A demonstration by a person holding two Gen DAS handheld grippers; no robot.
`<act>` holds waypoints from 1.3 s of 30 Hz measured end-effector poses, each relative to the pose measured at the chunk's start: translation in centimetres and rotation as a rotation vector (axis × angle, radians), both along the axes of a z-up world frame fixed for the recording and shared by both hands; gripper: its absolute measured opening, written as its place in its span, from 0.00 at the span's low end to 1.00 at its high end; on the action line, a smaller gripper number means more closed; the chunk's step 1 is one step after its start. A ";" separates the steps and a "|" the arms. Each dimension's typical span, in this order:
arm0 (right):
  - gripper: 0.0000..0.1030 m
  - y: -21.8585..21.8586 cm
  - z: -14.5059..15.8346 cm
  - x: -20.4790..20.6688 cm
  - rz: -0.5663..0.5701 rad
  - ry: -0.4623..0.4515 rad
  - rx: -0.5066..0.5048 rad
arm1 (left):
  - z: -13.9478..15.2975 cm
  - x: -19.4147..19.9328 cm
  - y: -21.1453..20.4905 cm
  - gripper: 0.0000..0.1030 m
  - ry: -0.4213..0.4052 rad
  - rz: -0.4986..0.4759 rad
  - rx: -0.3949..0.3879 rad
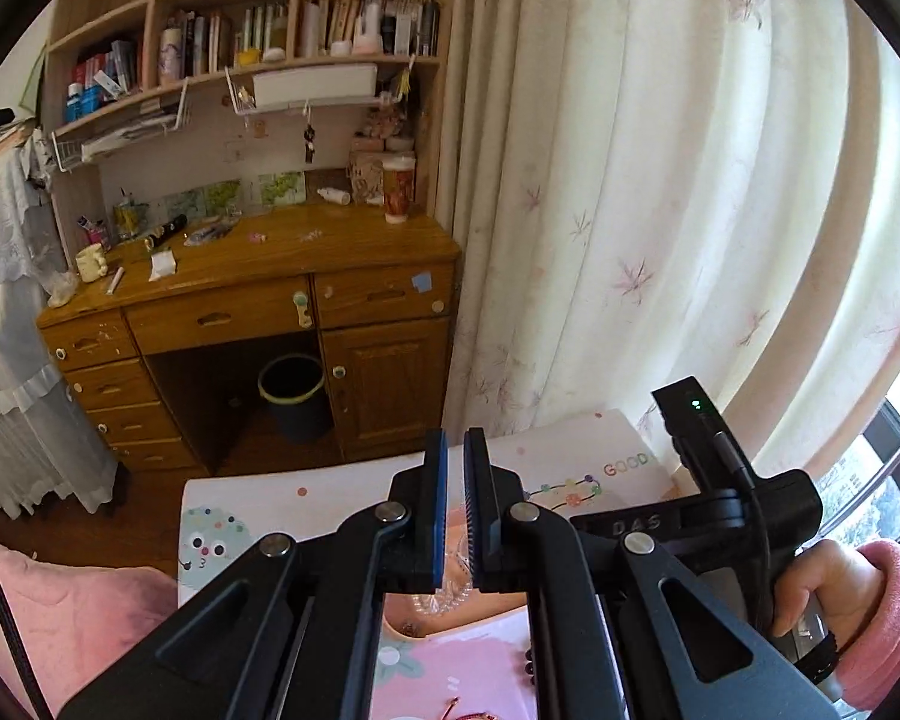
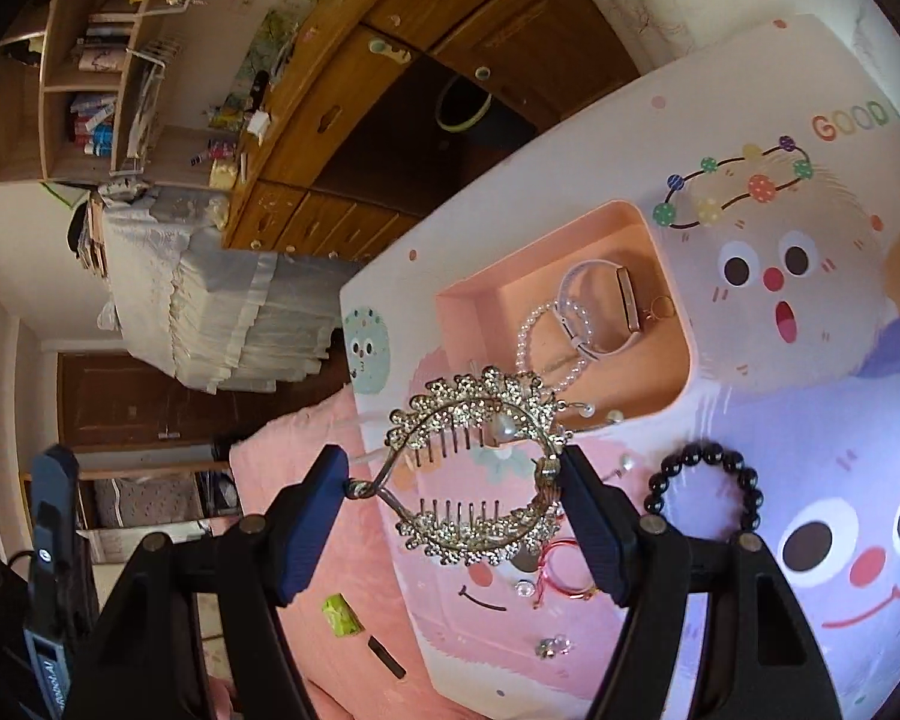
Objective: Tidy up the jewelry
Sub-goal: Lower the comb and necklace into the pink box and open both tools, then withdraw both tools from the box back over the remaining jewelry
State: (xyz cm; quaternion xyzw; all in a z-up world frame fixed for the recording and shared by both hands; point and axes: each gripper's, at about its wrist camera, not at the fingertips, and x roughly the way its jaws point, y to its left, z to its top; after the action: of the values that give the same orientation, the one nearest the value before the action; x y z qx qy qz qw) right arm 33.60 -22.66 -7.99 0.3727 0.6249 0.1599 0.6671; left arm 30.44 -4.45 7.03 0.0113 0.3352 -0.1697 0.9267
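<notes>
- The right gripper (image 2: 453, 489) held a rhinestone hair claw clip (image 2: 480, 468) between its blue pads, one pad on the clip's looped handle end, the other on the hinge side; the clip's toothed halves stood spread apart.
- The clip hung above the cartoon-printed lap table (image 2: 780, 390), just in front of the pink tray (image 2: 648, 228) that sat on it.
- Inside the tray lay a white watch (image 2: 606, 306), a pearl bracelet (image 2: 540, 339) overlapping its strap, and a thin gold ring (image 2: 660, 307) beside the watch.
- On the tabletop, near the right finger, rested a black bead bracelet (image 2: 705, 480), a red cord bracelet (image 2: 561, 573) and a small sparkly piece (image 2: 552, 647).
- The left gripper (image 1: 455, 516) had its pads pressed nearly together with nothing visibly gripped; something clear showed blurred behind them.
- A hand (image 1: 828, 588) in a pink sleeve (image 1: 894, 618) gripped the right tool's handle in the left wrist view.
- Beyond stood a wooden desk (image 1: 252, 282) and a floral curtain (image 1: 660, 210).
</notes>
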 end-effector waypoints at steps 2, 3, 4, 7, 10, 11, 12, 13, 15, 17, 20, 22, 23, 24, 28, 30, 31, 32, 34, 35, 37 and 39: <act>0.69 0.0 -0.9 0.7 0.019 0.009 0.002 | -0.9 0.8 -0.8 0.03 0.020 -0.003 0.010; 0.69 0.1 -1.3 1.0 0.029 0.010 -0.004 | -1.3 1.3 -1.3 0.03 0.028 -0.006 0.020; 0.69 0.1 -1.6 1.3 0.036 0.009 -0.012 | -1.6 1.5 -1.6 0.03 0.032 -0.009 0.026; 0.70 0.1 -2.0 1.9 0.052 -0.012 -0.039 | -2.4 2.0 -2.5 0.03 0.048 -0.018 0.035; 0.72 -0.1 -2.4 2.3 0.041 -0.015 -0.048 | -2.7 2.2 -2.8 0.07 0.073 -0.012 0.034; 0.72 -0.2 -2.6 2.3 0.042 -0.007 -0.051 | -2.8 2.2 -2.7 0.10 0.079 -0.007 0.032; 0.73 -0.3 -2.8 2.3 0.039 0.002 -0.052 | -2.9 2.1 -2.6 0.17 0.086 -0.001 0.029; 0.74 -0.4 -2.9 2.2 0.037 0.009 -0.051 | -2.9 1.8 -2.4 0.21 0.090 -0.001 0.024; 0.78 -0.6 -3.2 2.1 0.035 0.022 -0.045 | -2.9 1.2 -2.0 0.27 0.089 -0.001 0.026; 0.78 -0.9 -3.1 1.8 0.013 0.028 -0.052 | -2.8 0.3 -1.5 0.29 0.094 0.008 0.045; 0.78 -1.2 -2.6 1.1 -0.009 0.034 -0.049 | -2.6 -1.2 -0.4 0.45 0.111 0.021 0.051; 0.78 -1.4 -2.2 0.6 -0.019 0.035 -0.056 | -2.5 -2.2 0.4 0.51 0.118 0.028 0.050; 0.78 -1.4 -1.7 0.1 -0.026 0.027 -0.062 | -2.3 -2.9 0.9 0.52 0.121 0.033 0.052; 0.78 -1.5 -1.3 -0.1 -0.031 0.021 -0.067 | -2.2 -3.3 1.3 0.55 0.125 0.036 0.055; 0.78 -2.1 0.4 -2.2 -0.054 -0.004 -0.079 | -1.9 -5.5 2.9 0.80 0.140 0.085 0.072; 0.78 -2.3 1.3 -3.4 -0.067 -0.015 -0.089 | -1.8 -6.9 3.8 0.82 0.145 0.097 0.052; 0.78 -2.4 1.7 -4.2 -0.077 -0.022 -0.100 | -1.9 -7.6 4.1 0.83 0.152 0.105 0.047; 0.78 -2.4 2.1 -4.9 -0.087 -0.029 -0.113 | -2.0 -8.4 4.6 0.83 0.166 0.114 0.043; 0.78 -2.5 2.8 -6.2 -0.104 -0.046 -0.133 | -2.1 -9.7 5.4 0.83 0.184 0.116 0.038; 0.78 -2.5 3.1 -6.9 -0.110 -0.056 -0.140 | -2.2 -10.3 5.7 0.83 0.189 0.115 0.033; 0.78 -2.4 3.7 -8.7 -0.120 -0.079 -0.152 | -2.3 -11.8 6.6 0.84 0.195 0.109 0.028; 0.78 -2.4 4.1 -10.5 -0.132 -0.103 -0.163 | -2.5 -13.2 7.6 0.84 0.200 0.107 0.040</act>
State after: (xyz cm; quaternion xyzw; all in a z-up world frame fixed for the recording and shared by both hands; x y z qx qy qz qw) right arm 23.12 -25.01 -3.85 0.3488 0.5749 0.0833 0.7355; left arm 17.27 3.11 4.53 -0.0050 0.4295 -0.1133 0.8959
